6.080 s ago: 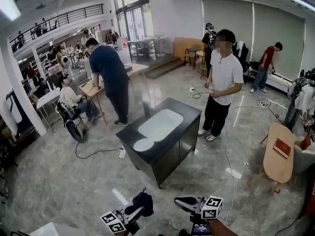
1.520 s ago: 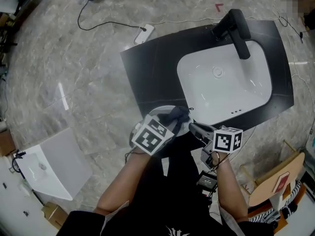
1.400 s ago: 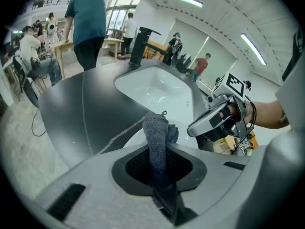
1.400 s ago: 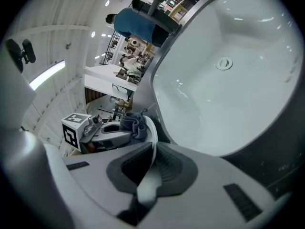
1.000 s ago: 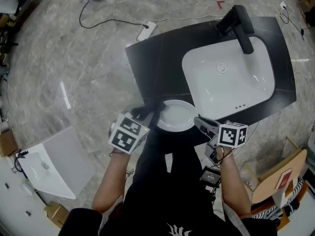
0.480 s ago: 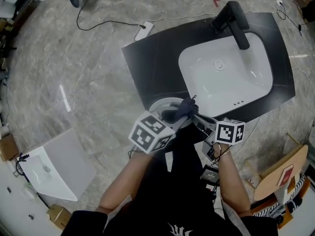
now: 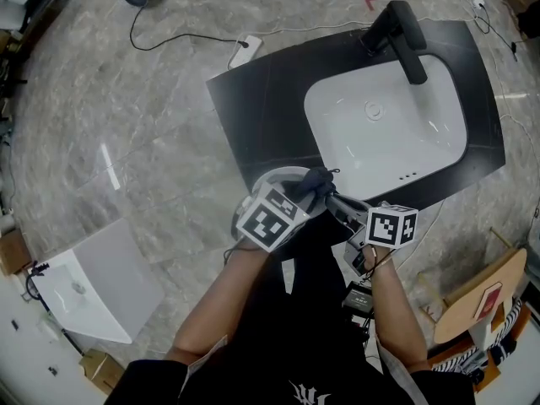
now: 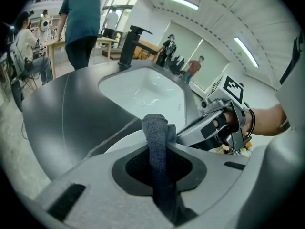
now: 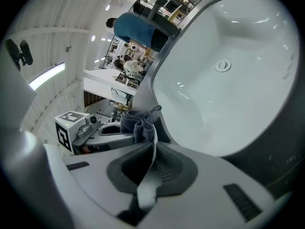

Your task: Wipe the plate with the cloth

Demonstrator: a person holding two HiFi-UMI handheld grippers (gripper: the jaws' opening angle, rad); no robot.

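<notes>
Left gripper [image 7: 305, 196], clamping the dark cloth [image 7: 315, 181], has swept back across the plate [image 7: 272, 178] at the counter's [image 7: 253, 116] front edge; right gripper [image 7: 335, 203] pinches its rim. Probably mid-wipe.

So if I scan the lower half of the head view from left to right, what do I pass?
White basin → left gripper → right gripper → wooden table with a red book on it.
</notes>
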